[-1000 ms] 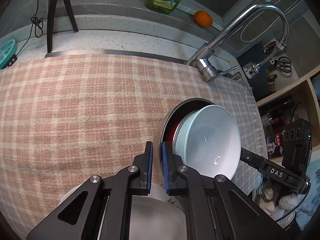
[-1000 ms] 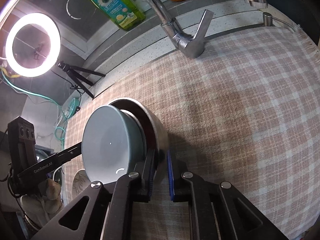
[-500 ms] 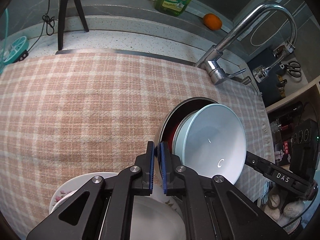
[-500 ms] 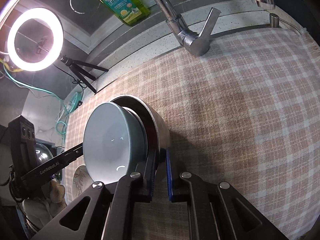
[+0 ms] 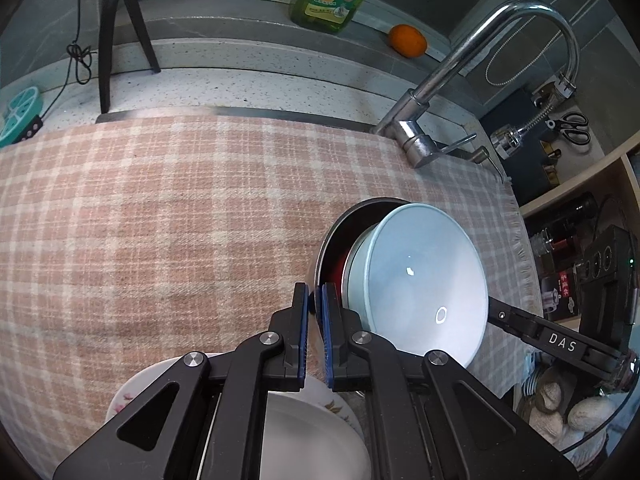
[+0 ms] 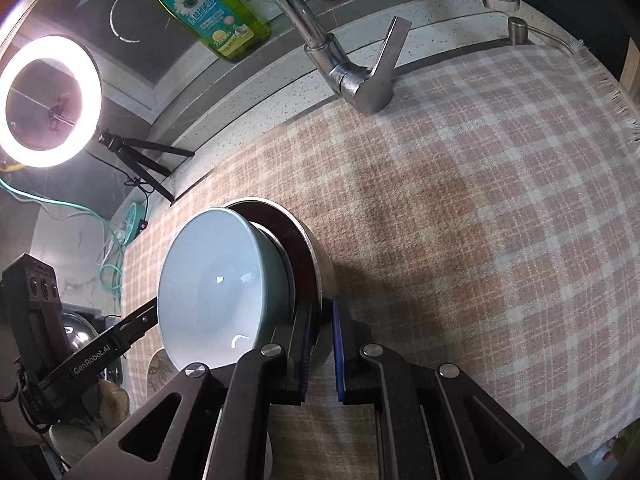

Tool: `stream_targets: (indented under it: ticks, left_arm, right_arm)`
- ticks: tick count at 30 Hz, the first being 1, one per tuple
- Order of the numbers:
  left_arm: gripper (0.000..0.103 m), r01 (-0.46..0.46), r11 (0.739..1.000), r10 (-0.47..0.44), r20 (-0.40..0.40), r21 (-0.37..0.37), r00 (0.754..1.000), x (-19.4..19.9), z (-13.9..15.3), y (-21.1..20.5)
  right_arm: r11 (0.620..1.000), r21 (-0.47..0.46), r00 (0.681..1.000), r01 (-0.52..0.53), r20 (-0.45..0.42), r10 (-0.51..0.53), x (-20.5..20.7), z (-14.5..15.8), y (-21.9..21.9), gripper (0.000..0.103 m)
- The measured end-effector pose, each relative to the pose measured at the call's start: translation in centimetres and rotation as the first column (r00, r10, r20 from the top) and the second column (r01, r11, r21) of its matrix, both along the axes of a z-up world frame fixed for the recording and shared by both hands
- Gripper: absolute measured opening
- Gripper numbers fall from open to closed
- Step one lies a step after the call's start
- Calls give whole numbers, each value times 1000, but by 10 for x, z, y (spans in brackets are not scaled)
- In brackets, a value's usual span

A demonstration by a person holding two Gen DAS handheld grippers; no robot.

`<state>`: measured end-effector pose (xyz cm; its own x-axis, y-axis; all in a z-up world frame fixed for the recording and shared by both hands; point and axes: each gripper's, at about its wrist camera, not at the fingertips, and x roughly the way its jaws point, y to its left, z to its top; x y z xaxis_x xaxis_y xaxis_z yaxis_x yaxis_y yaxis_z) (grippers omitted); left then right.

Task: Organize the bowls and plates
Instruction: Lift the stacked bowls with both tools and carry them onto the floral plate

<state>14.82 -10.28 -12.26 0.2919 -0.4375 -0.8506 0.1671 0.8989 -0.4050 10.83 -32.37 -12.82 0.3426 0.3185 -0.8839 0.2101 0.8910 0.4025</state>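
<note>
Two grippers of mine, left gripper (image 5: 314, 312) and right gripper (image 6: 324, 328), are each clamped on opposite rim edges of the metal bowl (image 6: 316, 256) that nests a pale blue bowl (image 5: 424, 276), over the checked cloth (image 5: 160, 220), with a floral plate (image 5: 132, 392) below and the faucet (image 5: 420, 140) beyond.

Nested bowls (image 5: 420, 280) sit on the cloth (image 5: 160, 220), before the faucet (image 5: 416, 140).
</note>
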Motion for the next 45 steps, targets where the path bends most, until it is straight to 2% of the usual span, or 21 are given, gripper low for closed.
stream_targets:
  ticks: [23,32,45]
  left_arm:
    - [5,0,1000,1,50,-30,999,-15,30,7]
    - [5,-14,999,16,75,-31,997,-25,43,27]
    - [5,-38,999,41,97,-25,994,-54,50,70]
  right_arm:
    - [1000,-15,998,0,59,1,-13,40,7,9]
    - [999,-20,996,-27,84,28,-19,58,31,9]
    - [998,-13,995,-68,79,68,-41,62,75,9]
